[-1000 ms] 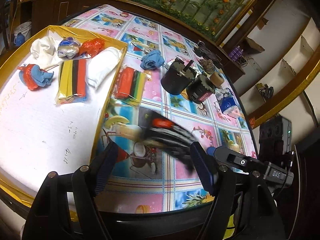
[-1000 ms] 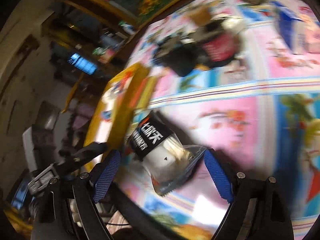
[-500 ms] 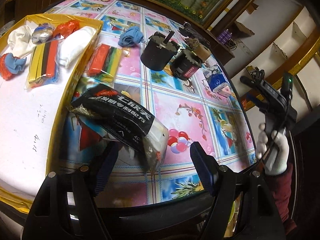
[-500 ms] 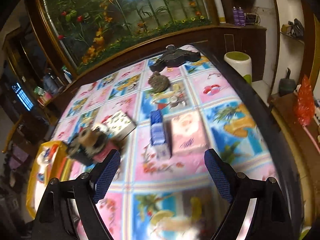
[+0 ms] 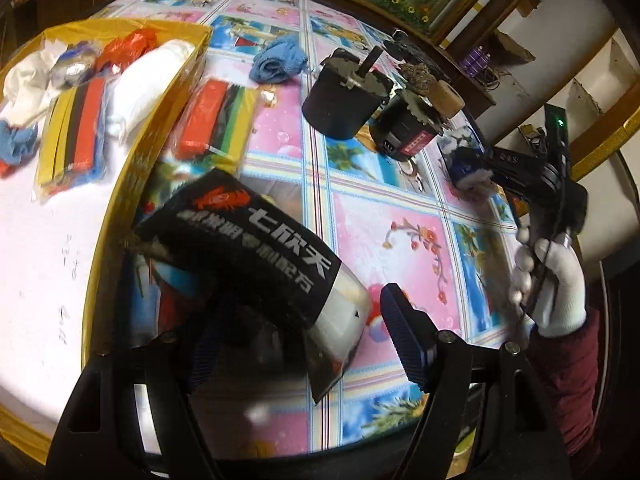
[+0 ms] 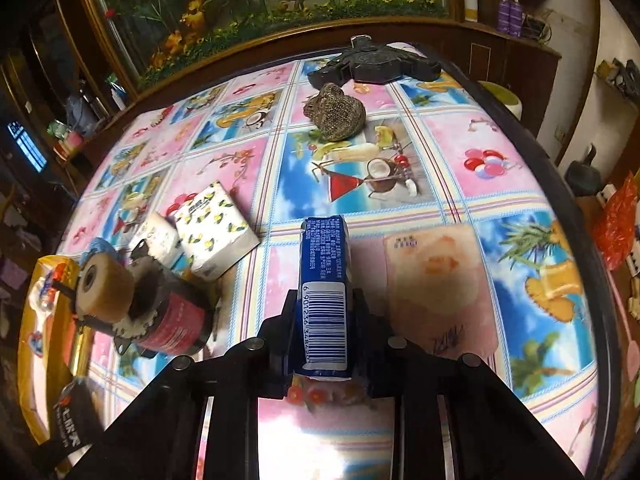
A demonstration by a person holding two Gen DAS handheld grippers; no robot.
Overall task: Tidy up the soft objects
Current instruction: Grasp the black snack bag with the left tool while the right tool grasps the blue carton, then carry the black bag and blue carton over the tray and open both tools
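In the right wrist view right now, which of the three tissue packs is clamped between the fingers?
The blue tissue pack with the barcode, standing on edge between the shut fingers; the lemon-print white pack and flat pink pack lie free.

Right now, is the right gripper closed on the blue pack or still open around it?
Closed on it. The right gripper has just been closing, and its fingers press both sides of the blue pack, barcode end nearest the camera.
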